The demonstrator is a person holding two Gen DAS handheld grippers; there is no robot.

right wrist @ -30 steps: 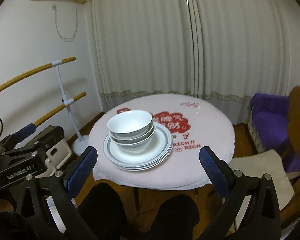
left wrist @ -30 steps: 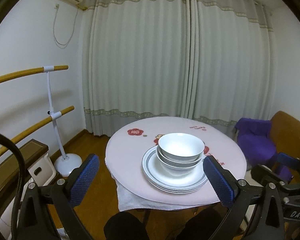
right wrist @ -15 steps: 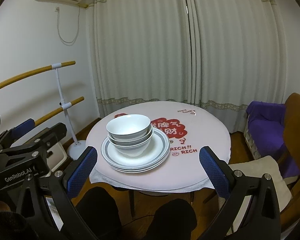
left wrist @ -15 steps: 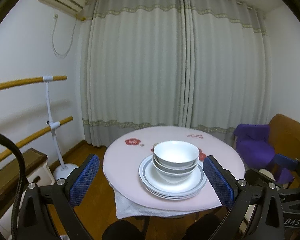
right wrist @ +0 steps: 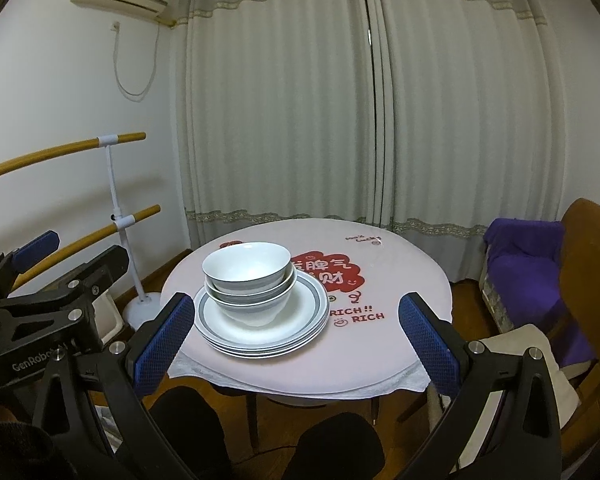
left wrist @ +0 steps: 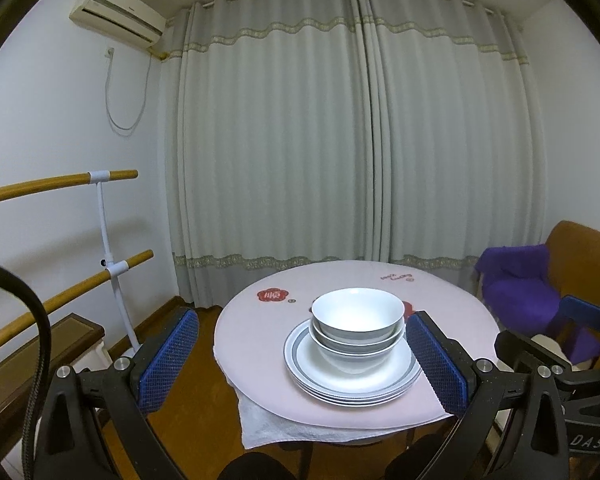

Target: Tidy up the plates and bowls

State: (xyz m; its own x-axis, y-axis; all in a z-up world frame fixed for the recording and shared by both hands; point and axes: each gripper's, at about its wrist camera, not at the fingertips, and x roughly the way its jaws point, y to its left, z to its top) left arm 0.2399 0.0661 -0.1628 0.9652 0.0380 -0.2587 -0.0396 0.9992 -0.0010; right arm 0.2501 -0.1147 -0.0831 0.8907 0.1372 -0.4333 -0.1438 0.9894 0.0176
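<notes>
White bowls [left wrist: 357, 324] [right wrist: 249, 276] sit nested on a stack of grey-rimmed white plates [left wrist: 354, 376] [right wrist: 260, 322] on a round table with a pink cloth [left wrist: 252, 320] [right wrist: 404, 272]. My left gripper [left wrist: 302, 364] is open and held back from the table's near edge, its blue pads to either side of the stack in view. My right gripper [right wrist: 298, 344] is also open, short of the table, with nothing between its fingers. The stack lies left of centre in the right wrist view.
Grey curtains [left wrist: 356, 160] hang behind the table. A white stand with wooden rails [left wrist: 108, 248] is at the left. A wooden chair with purple cloth [left wrist: 520, 284] [right wrist: 528, 256] stands at the right. A person's dark knees [right wrist: 332, 448] are below the table edge.
Both grippers have drawn back and tilted upward, so the table and stack sit lower in view and more ceiling shows. Plates and bowls have not moved.
</notes>
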